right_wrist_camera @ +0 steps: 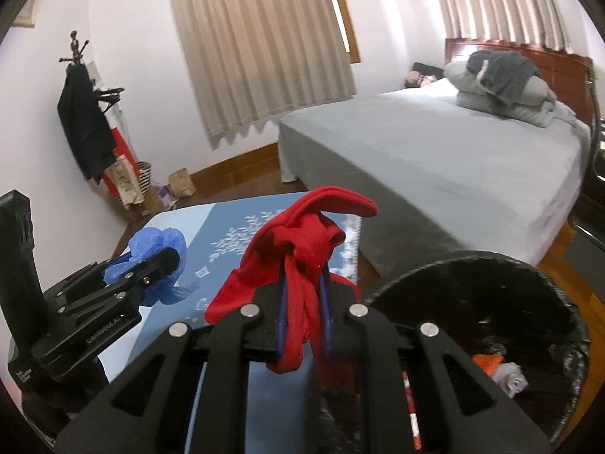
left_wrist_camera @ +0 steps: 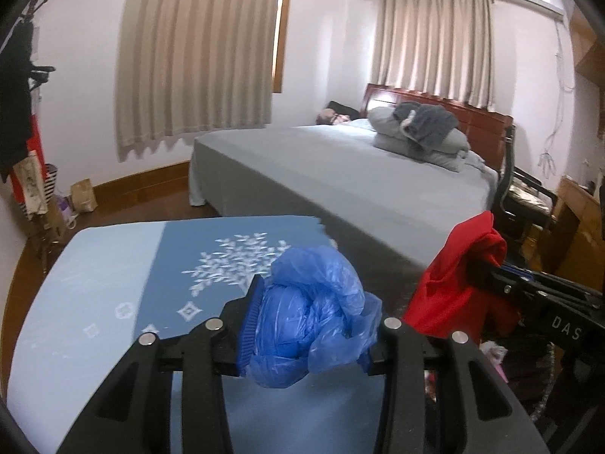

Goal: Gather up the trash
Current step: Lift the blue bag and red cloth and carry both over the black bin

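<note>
My left gripper (left_wrist_camera: 306, 325) is shut on a crumpled blue plastic bag (left_wrist_camera: 314, 314) and holds it above the blue patterned table (left_wrist_camera: 113, 272). It also shows in the right wrist view (right_wrist_camera: 159, 261), with the blue plastic bag (right_wrist_camera: 159, 246) in it. My right gripper (right_wrist_camera: 304, 302) is shut on a knotted red cloth (right_wrist_camera: 298, 242) and holds it beside the rim of a black trash bin (right_wrist_camera: 491, 302). The red cloth (left_wrist_camera: 453, 276) also shows at the right of the left wrist view. The bin holds some orange and white scraps (right_wrist_camera: 503, 370).
A bed with a grey sheet (left_wrist_camera: 340, 174) stands behind the table, with pillows and a dark garment (left_wrist_camera: 423, 125) at its head. A coat rack (right_wrist_camera: 83, 113) with bags at its foot stands at the left wall. A black chair (left_wrist_camera: 525, 196) stands right of the bed.
</note>
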